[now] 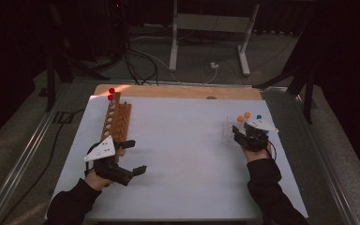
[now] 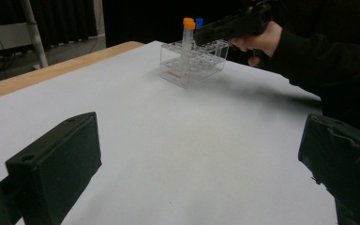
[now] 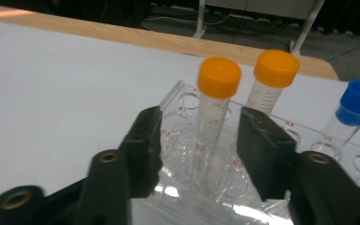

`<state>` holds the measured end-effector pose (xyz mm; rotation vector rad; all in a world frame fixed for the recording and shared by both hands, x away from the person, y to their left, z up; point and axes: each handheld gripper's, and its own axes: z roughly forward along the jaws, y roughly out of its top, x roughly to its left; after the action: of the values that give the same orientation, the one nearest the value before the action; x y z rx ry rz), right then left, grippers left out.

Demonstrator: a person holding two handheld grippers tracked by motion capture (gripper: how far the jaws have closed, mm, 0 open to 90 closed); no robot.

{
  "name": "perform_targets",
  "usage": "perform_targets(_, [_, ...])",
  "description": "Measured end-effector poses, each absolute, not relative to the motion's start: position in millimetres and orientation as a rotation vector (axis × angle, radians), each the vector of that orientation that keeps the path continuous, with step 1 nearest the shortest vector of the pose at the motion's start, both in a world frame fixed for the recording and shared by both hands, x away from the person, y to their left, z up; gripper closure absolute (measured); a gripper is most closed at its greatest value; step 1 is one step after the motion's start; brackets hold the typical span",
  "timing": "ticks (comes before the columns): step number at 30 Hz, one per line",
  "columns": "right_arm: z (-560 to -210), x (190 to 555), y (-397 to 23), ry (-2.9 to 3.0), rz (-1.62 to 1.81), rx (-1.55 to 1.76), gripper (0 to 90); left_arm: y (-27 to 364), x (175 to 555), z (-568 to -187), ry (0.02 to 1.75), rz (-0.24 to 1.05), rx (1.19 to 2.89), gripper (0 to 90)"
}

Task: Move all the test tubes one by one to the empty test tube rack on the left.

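- A clear plastic rack [image 3: 187, 140] stands near the right edge of the white sheet [image 1: 187, 154], holding two orange-capped tubes and a blue-capped tube [image 3: 351, 117].
- The right gripper [image 3: 199, 140] straddles the nearer orange-capped tube [image 3: 215, 108], with gaps either side and its pads not yet pressing.
- The left gripper [image 2: 201, 173] rests wide open over bare sheet.
- From the high view, a wooden rack [image 1: 117, 122] with red-capped tubes [image 1: 111, 94] stands far left.

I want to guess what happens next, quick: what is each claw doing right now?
Left gripper: open, holding nothing.
Right gripper: open, jaws either side of an orange-capped tube in the clear rack, with gaps showing, not gripping it yet.
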<state>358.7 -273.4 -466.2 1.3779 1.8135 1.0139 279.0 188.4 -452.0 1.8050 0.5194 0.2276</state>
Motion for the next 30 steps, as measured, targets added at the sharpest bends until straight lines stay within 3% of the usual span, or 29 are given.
perform_targets(19, [-477, 380, -270, 1.783, 0.980, 1.452, 74.0, 191, 280, -454, 0.523, 0.218, 1.804, 0.5])
perform_targets(30, [-468, 377, -271, 1.783, 0.989, 1.398, 75.4, 188, 280, -457, 0.509, 0.193, 1.806, 0.5])
